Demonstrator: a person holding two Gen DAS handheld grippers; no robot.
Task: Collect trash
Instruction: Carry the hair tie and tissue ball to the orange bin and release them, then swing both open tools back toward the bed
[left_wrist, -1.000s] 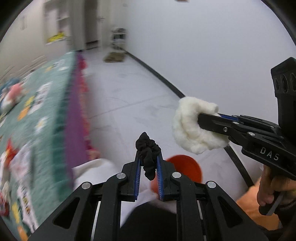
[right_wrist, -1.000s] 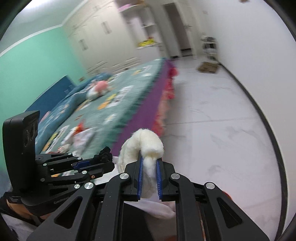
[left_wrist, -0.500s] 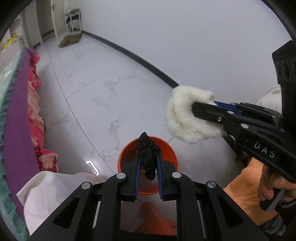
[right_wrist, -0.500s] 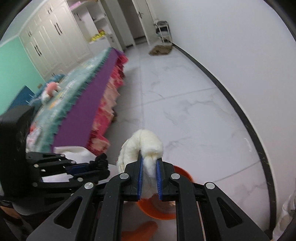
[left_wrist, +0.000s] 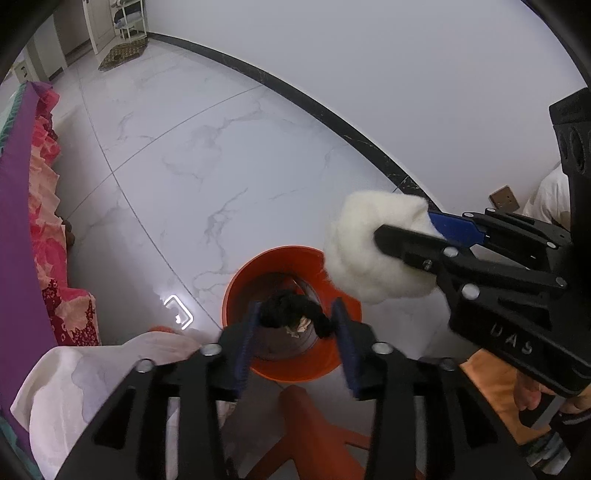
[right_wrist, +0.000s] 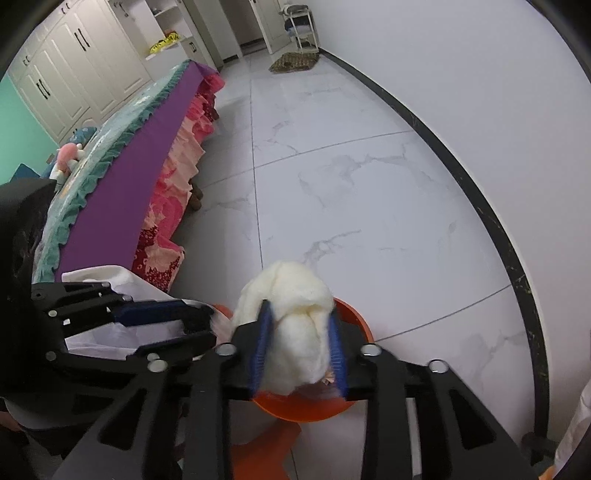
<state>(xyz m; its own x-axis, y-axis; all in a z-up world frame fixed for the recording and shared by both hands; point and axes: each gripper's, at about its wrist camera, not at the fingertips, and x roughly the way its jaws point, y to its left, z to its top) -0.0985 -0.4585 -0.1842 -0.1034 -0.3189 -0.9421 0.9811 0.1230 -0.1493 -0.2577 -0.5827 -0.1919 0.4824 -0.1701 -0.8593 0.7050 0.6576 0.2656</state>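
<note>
Left wrist: left gripper (left_wrist: 295, 328) fingers spread, black scrunchie (left_wrist: 291, 314) loose over orange bin (left_wrist: 288, 369) | right gripper (right_wrist: 299, 343) fingers parted around white fluff (right_wrist: 291, 332); centre over bin before releasing.

Round orange plastic bin (left_wrist: 347, 301): smooth, slight sheen. Fluffy white cotton-like wad (right_wrist: 291, 325): soft, fibrous, matt. Crinkled black cloth scrunchie (left_wrist: 291, 314): matt, gathered fabric. White marble-look tiled floor (left_wrist: 207, 177): polished, glossy, grey veins, reflects light. Left tool (left_wrist: 297, 341) and right tool (right_wrist: 299, 347): matt black plastic, bright metal screw heads, blue ribbed pads. Purple bed cover (right_wrist: 140, 166): smooth cloth; pink frilled skirt (right_wrist: 177, 184): printed cloth.
</note>
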